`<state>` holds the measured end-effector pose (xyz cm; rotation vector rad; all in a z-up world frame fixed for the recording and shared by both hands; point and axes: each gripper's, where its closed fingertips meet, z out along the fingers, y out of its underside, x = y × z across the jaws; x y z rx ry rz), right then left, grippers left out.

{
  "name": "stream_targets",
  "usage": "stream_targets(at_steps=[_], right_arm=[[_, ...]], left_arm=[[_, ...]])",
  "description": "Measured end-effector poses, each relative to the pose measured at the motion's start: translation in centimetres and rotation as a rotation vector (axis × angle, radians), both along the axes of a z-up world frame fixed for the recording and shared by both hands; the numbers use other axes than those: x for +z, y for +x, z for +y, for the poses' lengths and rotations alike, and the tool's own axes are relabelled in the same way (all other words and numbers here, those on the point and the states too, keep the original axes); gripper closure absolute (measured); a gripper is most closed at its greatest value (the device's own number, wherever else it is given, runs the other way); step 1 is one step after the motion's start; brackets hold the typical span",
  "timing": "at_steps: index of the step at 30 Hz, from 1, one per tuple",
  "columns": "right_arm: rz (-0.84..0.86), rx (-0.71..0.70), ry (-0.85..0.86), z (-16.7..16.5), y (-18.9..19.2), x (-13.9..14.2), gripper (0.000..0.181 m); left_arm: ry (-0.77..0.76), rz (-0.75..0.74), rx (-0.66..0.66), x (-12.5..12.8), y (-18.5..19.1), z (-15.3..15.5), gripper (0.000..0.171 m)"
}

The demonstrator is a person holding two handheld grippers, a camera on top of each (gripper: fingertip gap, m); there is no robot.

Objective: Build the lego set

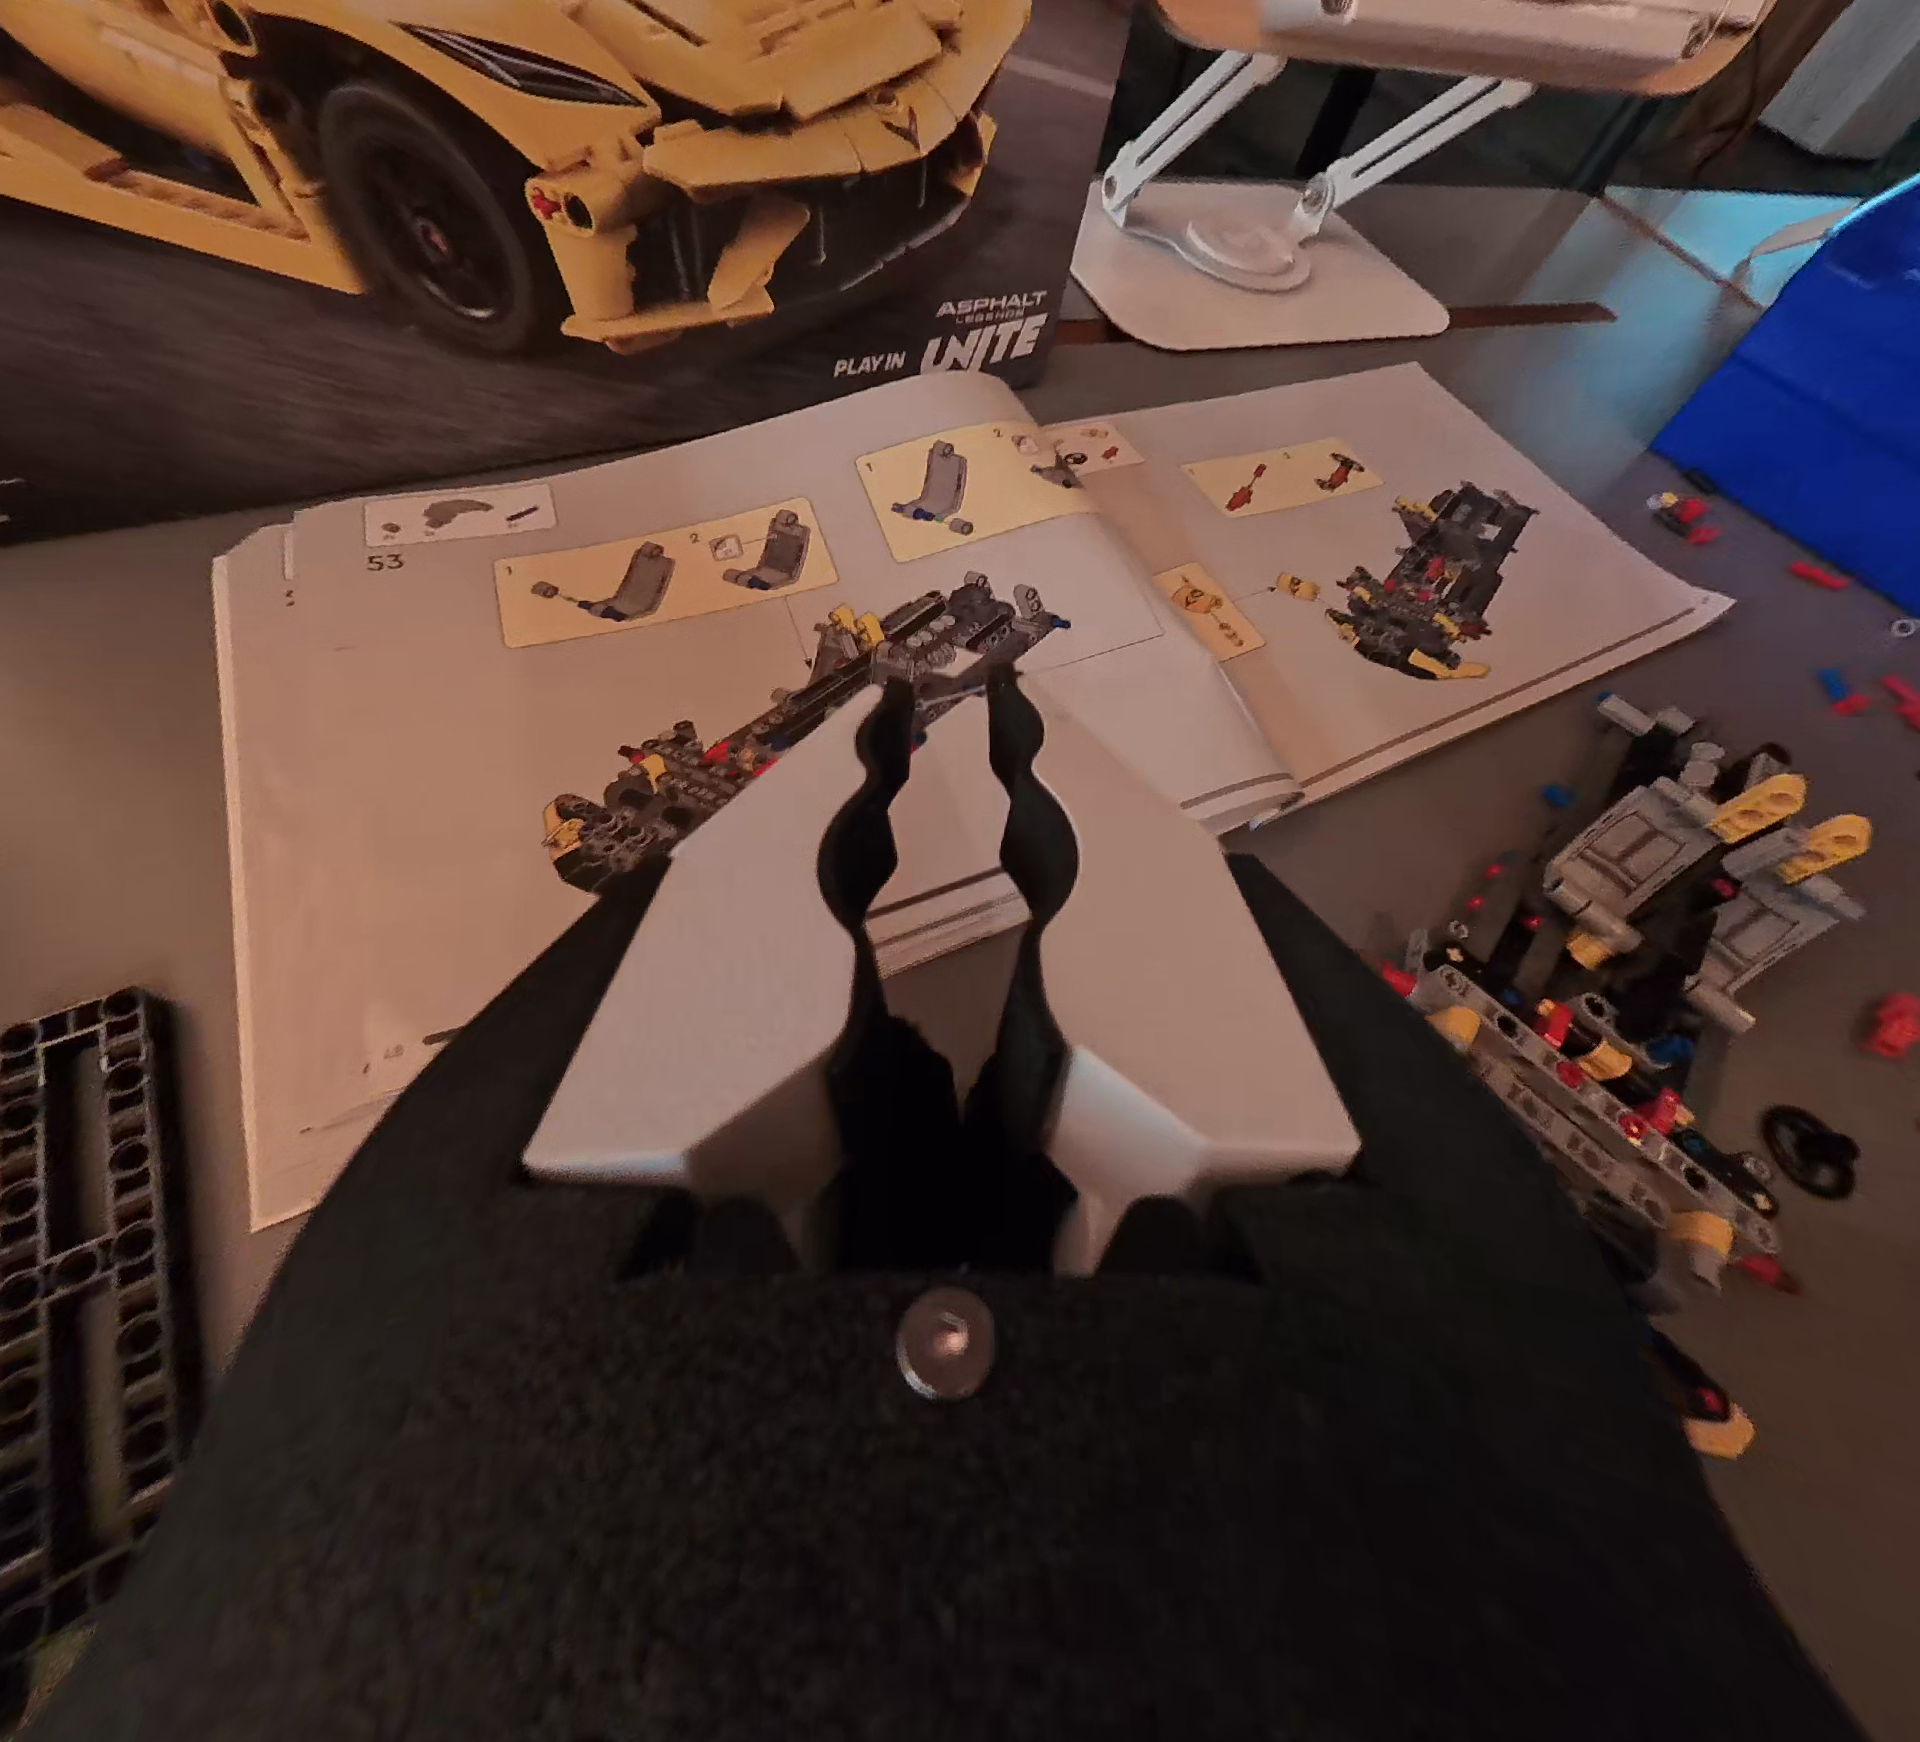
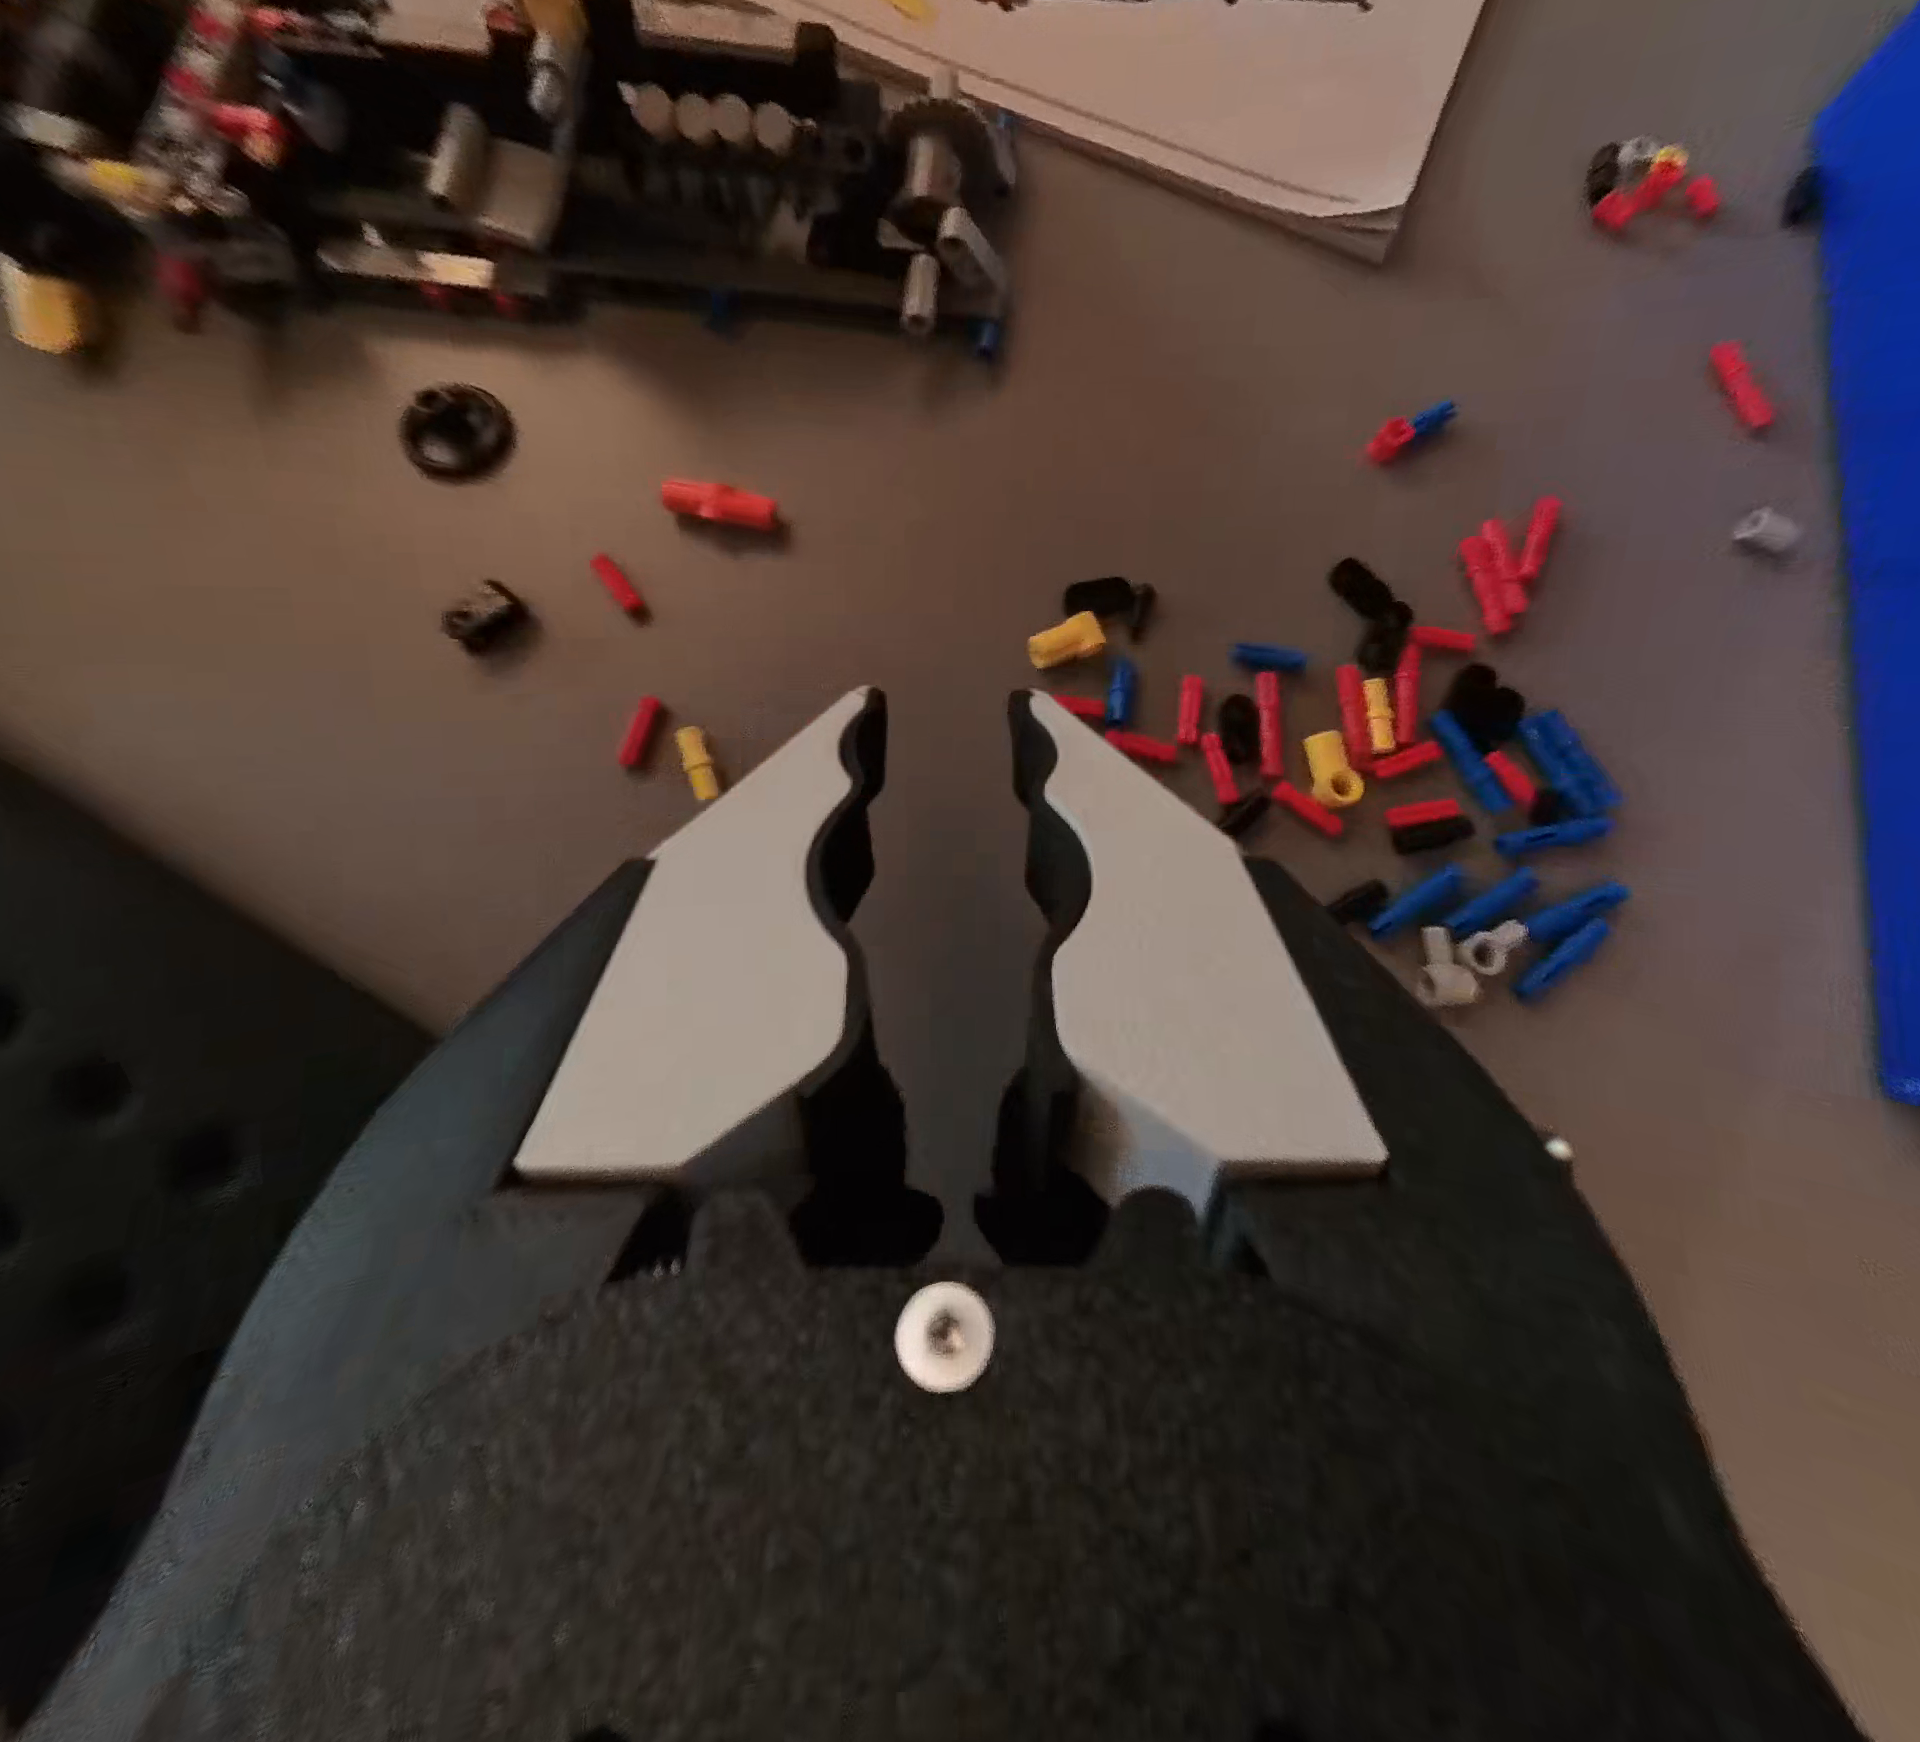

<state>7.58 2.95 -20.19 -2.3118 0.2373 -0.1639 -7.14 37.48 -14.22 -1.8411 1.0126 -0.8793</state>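
The half-built lego car chassis (image 1: 1621, 996), black and grey with yellow parts, lies on the grey table to the right of my left gripper; it also shows in the right wrist view (image 2: 644, 186) at the upper left. The open instruction booklet (image 1: 727, 653) lies under my left gripper (image 1: 948, 686), which hovers over it, open and empty. My right gripper (image 2: 945, 705) is open and empty above the bare table. A pile of red, blue, black and yellow pins (image 2: 1434, 767) lies just right of it. A loose red pin (image 2: 719, 504) lies ahead of it.
The set's box (image 1: 468, 134) stands behind the booklet. A white stand with a page (image 1: 1351, 134) stands at the back right. A black lego frame (image 1: 83, 1297) lies at left. A blue bin (image 2: 1870, 549) borders the right. A black ring piece (image 2: 457, 430) lies near the chassis. Some 40 cm of space lies between my two pairs of fingers. Measured from the fingertips, the loose red pin (image 2: 719, 504) is 6 cm or so from the right gripper and 30 cm from the left.
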Motion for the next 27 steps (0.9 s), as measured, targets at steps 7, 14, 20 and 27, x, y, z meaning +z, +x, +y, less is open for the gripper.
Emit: stream_targets(at_steps=[7,14,20,27], right_arm=[[-0.034,-0.042,-0.057,-0.7,1.8,0.1,0.153],[-0.058,-0.083,0.085,2.2,3.5,1.8,0.156],[-0.257,-0.204,0.211,3.8,5.9,3.9,0.165],[-0.171,-0.144,0.272,5.4,5.7,3.8,0.171]], left_arm=[[-0.020,0.001,-0.024,-0.2,0.2,-0.4,0.160],[-0.007,0.034,-0.045,-0.8,0.5,-0.9,0.159],[-0.024,0.056,-0.086,-1.3,0.7,-1.5,0.159],[-0.035,0.052,-0.139,-1.4,1.2,-2.5,0.159]])
